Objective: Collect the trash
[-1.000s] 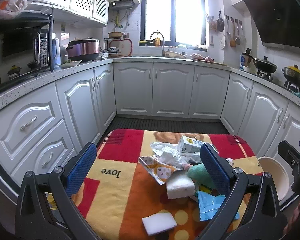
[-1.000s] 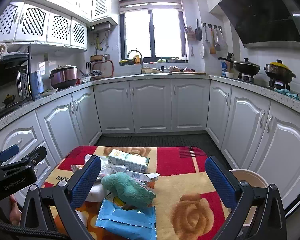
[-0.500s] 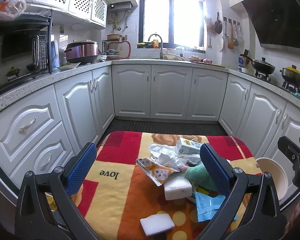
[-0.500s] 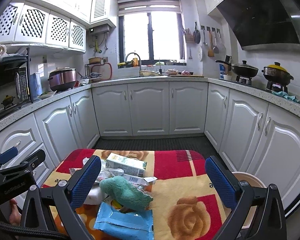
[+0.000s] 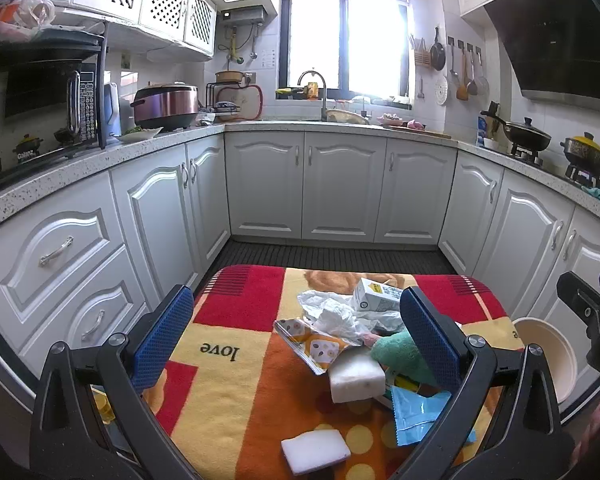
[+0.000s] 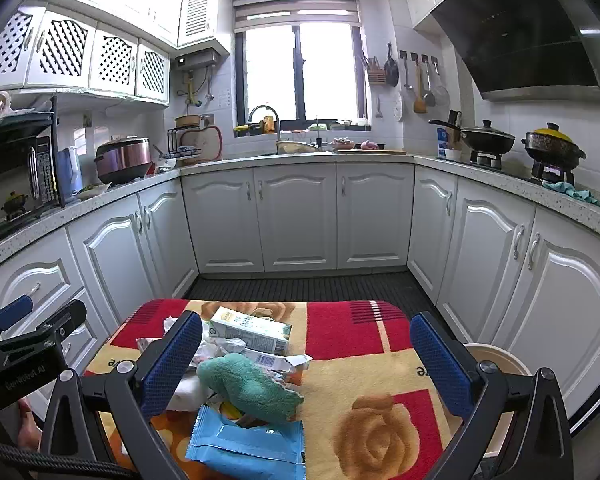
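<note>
A heap of trash lies on a small table covered by a red and yellow cloth (image 5: 236, 312). In it are a milk carton (image 5: 374, 294), crumpled white plastic (image 5: 334, 314), a printed wrapper (image 5: 314, 346), a green rag (image 6: 252, 386), a blue packet (image 6: 248, 446) and two white sponges (image 5: 356, 374) (image 5: 315, 451). My left gripper (image 5: 296, 338) hovers open above the heap's left side. My right gripper (image 6: 306, 364) stands open over the cloth, the rag and carton between its pads. Neither holds anything.
A beige bin (image 6: 496, 364) stands on the floor just right of the table. White cabinets (image 5: 342, 186) ring the room, with a dark floor mat (image 5: 332, 256) between them and the table. Pots, a cooker and a microwave sit on the counters.
Both grippers have drawn back and risen slightly, so the table and trash sit a little lower and farther in each view. Nothing on the table moved.
</note>
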Available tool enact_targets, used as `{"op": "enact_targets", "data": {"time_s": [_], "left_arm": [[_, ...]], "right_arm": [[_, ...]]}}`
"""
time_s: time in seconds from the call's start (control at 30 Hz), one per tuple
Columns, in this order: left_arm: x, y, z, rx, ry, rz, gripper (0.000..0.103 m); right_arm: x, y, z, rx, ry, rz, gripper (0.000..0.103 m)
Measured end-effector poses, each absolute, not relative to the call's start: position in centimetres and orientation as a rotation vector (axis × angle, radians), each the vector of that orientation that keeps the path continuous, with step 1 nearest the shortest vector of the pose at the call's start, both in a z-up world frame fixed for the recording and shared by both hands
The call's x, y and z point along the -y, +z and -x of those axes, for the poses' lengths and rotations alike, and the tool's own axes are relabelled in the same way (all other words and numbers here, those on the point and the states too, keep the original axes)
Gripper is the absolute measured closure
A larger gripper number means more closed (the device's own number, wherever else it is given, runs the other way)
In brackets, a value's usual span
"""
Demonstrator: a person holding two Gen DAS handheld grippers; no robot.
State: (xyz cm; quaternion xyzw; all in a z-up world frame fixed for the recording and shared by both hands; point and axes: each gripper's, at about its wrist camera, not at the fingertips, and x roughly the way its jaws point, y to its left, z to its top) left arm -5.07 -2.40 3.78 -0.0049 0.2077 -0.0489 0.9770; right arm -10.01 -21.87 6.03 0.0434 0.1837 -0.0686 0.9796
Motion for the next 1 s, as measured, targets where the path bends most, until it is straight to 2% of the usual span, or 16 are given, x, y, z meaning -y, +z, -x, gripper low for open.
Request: {"op": "enact_targets", "data": {"time_s": [1.0], "left_arm": [[2.82,4.28,5.02,-0.407,-0.098,0.014,0.000]], "right_arm": [[22.73,5.81,9.93,-0.375,-0.147,-0.110,0.000]]}}
